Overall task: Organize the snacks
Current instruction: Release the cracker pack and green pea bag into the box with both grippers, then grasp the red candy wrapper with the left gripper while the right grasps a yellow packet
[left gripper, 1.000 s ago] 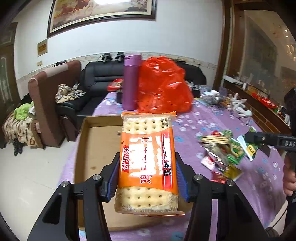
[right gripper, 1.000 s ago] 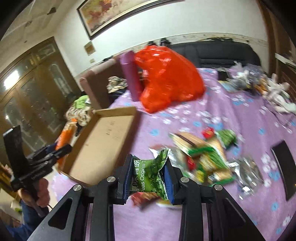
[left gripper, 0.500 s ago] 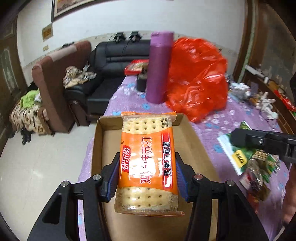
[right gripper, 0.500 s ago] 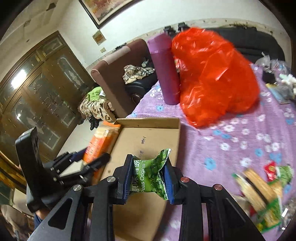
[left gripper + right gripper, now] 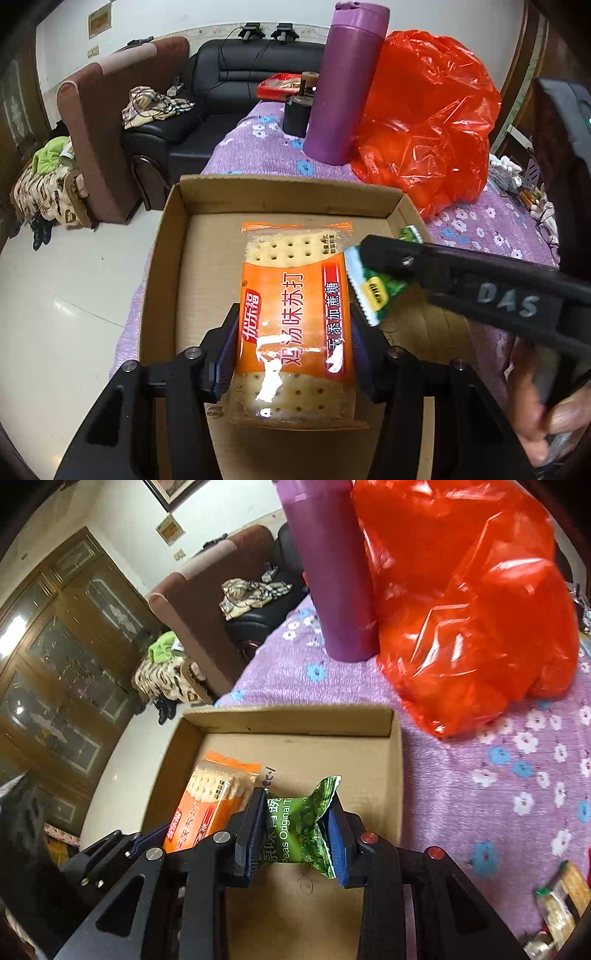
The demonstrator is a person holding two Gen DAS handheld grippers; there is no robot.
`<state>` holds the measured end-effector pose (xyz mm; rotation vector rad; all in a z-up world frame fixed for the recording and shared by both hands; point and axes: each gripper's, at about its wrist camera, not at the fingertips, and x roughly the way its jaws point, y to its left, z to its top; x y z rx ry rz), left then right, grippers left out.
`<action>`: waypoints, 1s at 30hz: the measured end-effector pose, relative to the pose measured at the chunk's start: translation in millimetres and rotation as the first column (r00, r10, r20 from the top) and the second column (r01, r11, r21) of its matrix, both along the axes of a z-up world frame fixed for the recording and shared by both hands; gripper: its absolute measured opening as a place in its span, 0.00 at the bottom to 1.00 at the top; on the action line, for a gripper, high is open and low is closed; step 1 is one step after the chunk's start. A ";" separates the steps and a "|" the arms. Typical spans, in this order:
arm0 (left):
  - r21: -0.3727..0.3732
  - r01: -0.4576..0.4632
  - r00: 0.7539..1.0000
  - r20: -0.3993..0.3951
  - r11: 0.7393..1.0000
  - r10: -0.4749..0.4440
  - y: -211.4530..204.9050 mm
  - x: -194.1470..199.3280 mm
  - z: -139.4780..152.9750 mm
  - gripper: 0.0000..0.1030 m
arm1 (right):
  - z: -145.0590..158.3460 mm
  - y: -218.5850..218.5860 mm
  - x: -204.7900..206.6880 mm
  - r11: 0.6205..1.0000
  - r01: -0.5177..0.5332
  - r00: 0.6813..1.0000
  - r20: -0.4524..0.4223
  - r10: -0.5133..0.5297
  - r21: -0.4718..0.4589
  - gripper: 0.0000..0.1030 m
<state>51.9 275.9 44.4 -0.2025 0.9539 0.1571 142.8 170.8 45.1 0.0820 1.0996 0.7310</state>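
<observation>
A: Entry, left side. The left tongs (image 5: 293, 347) are clamped on the cracker packet (image 5: 295, 314), one pad on each long edge. The packet is orange with a clear strip at each end, and it hangs over the floor of the cardboard box (image 5: 207, 266).

B: Noted. Right side?

A: The right tongs (image 5: 297, 830) are clamped on a green pea packet (image 5: 299, 827), crumpled between the pads. It is also over the box interior, just beside the cracker packet, toward the box's right wall.

B: Contact between packets?

A: Cannot tell. In the left wrist view the green packet's edge sits right at the cracker packet's right side.

B: Box position?

A: On the worktop (image 5: 461, 775), which has a purple flowered cloth, at its left edge. Beyond the box's far wall stand a tall purple flask (image 5: 345, 85) and a red plastic bag (image 5: 428, 122), touching each other.

B: Other snacks?

A: A few packets (image 5: 561, 897) lie on the cloth at the lower right of the right wrist view, well apart from the box. A hand (image 5: 546, 406) grips the right tool's handle.
</observation>
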 end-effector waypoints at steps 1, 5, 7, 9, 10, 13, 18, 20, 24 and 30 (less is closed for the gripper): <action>0.002 -0.001 1.000 -0.003 1.000 0.001 -0.5 0.7 -0.7 0.51 | -3.2 2.4 0.9 1.000 -0.003 1.000 -0.005 0.003 -0.006 0.33; 0.016 -0.009 1.000 -0.005 1.000 0.009 -1.9 1.8 -1.5 0.51 | -11.8 8.6 4.8 1.000 -0.003 1.000 -0.015 0.003 -0.021 0.33; 0.016 -0.008 1.000 0.002 1.000 0.008 -2.2 1.0 0.4 0.51 | -15.0 10.4 5.1 0.999 -0.008 1.000 -0.017 0.008 -0.031 0.33; 0.024 -0.005 1.000 0.016 1.000 0.005 -3.7 -0.3 3.2 0.51 | -15.2 11.2 6.9 0.999 -0.007 1.000 -0.011 0.006 -0.038 0.35; 0.029 -0.002 1.000 0.023 1.000 0.002 -4.6 -1.6 5.0 0.51 | -13.7 10.8 6.5 0.999 -0.011 1.000 -0.009 0.011 -0.035 0.35; 0.041 -0.006 0.999 0.041 0.999 0.005 -6.1 -6.1 10.7 0.51 | -6.9 7.8 5.4 1.000 -0.014 1.000 -0.002 0.014 -0.014 0.36; 0.011 -0.020 0.997 0.078 1.000 0.019 -7.9 -23.0 24.5 0.51 | 8.9 -13.6 -3.1 1.000 -0.005 1.000 0.018 0.005 0.029 0.38; -0.001 -0.016 0.993 0.117 1.000 0.016 -12.9 -37.8 35.5 0.52 | 16.8 -31.2 -12.7 0.999 -0.001 0.999 0.034 -0.001 0.045 0.45; -0.023 0.019 0.979 0.205 1.000 -0.014 -33.7 -67.0 54.3 0.57 | 32.1 -91.8 -43.7 0.992 0.029 0.995 0.086 -0.040 0.121 0.55; -0.017 0.116 0.955 0.277 0.993 -0.107 -87.1 -99.9 60.9 0.59 | 41.7 -198.0 -89.9 0.953 0.086 0.990 0.087 -0.116 0.289 0.55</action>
